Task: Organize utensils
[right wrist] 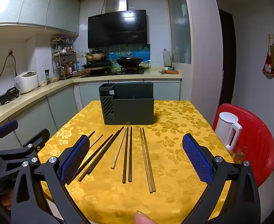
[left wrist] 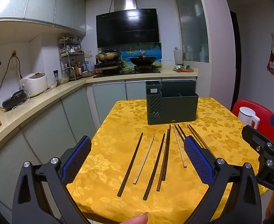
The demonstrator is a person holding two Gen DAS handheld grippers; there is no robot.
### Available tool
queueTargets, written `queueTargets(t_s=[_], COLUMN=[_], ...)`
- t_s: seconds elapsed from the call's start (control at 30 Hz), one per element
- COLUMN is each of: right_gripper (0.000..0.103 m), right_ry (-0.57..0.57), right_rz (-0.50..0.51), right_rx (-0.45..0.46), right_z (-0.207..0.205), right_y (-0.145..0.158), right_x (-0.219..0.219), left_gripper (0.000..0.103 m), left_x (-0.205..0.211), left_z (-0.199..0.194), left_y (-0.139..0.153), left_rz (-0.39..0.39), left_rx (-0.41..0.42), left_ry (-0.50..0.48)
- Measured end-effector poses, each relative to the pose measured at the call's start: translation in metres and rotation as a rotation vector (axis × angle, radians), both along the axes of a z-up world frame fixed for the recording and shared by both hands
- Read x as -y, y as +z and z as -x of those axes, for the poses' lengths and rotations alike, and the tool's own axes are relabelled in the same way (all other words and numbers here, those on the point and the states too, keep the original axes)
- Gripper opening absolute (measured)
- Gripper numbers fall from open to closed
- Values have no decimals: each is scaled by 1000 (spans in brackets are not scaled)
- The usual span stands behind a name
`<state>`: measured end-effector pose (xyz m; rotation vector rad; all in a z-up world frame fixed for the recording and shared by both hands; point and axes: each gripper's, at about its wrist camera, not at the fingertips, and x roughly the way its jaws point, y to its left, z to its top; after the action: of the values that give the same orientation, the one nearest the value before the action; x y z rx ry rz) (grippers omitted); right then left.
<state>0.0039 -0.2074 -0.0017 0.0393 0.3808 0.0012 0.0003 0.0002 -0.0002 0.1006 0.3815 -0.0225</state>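
Chopsticks (left wrist: 152, 162) lie loose on the yellow tablecloth (left wrist: 107, 168) before the dark holder (left wrist: 172, 108); my left gripper (left wrist: 138, 158) gapes wide above them, holding nothing. Right view: chopsticks (right wrist: 127, 155) same spot, my right gripper (right wrist: 136, 158) wide apart, nothing held.

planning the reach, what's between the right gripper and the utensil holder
Only chopsticks lying on the yellow tablecloth, short of the holder, seen in the right wrist view.
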Motion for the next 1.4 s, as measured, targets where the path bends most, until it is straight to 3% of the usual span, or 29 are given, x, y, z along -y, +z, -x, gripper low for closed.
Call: queueTargets(t_s=[0.9,1.4], right_gripper=[96,96], right_ry=[16,24], right_rz=[2,11], right_rx=[37,23], right_z=[19,24], right_y=[17,21], right_x=[-11,-16], left_gripper=[96,96], left_x=[-9,-15], left_z=[20,17], left_y=[17,12], left_rz=[20,22], left_rx=[40,34], left_ry=[27,42])
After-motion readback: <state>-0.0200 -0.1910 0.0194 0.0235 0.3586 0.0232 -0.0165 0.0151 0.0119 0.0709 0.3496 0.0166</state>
